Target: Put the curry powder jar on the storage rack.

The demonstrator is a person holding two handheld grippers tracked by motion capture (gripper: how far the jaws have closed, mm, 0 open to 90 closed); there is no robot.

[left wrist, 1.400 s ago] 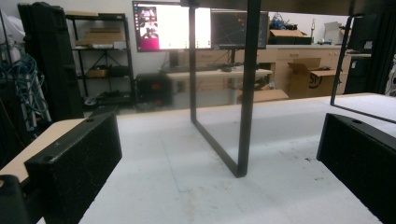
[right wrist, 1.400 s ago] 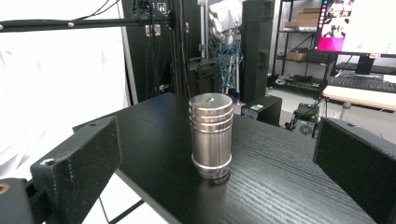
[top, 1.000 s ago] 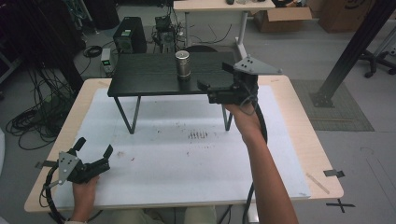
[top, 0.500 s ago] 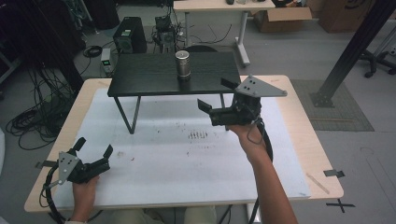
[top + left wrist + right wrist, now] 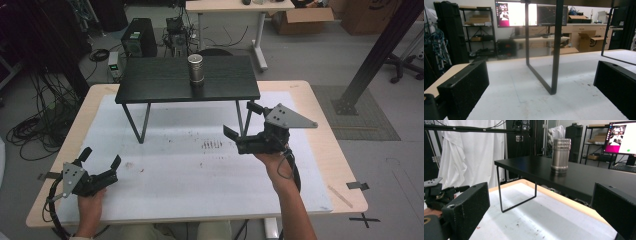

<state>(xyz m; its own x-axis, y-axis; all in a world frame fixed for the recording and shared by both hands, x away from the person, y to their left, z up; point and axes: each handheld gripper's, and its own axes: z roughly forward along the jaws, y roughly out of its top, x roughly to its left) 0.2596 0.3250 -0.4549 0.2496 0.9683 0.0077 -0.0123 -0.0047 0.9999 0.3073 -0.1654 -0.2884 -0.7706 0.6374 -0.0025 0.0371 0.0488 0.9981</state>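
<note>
high view has the right gripper (image 5: 242, 122) held above the white mat (image 5: 190, 180), in front of the small black table's (image 5: 150, 82) right legs, jaws spread wide and empty, pointing leftward and toward the table. right gripper view looks between those two wide jaws at the ribbed metal cylinder (image 5: 560, 156), which stands upright on the black tabletop, near its middle and well apart from the jaws.

the step in hand looks like a reach for that cylinder. to do it well, i judge the gripper should rise to tabletop height first, so the lower edge clears the table's front rim, then come in level with the jaws straddling the smooth middle band, closing squarely so the cylinder does not tip or skid.

left gripper (image 5: 100, 161) rests low near the mat's near left corner, jaws also wide, nothing between them.
</note>
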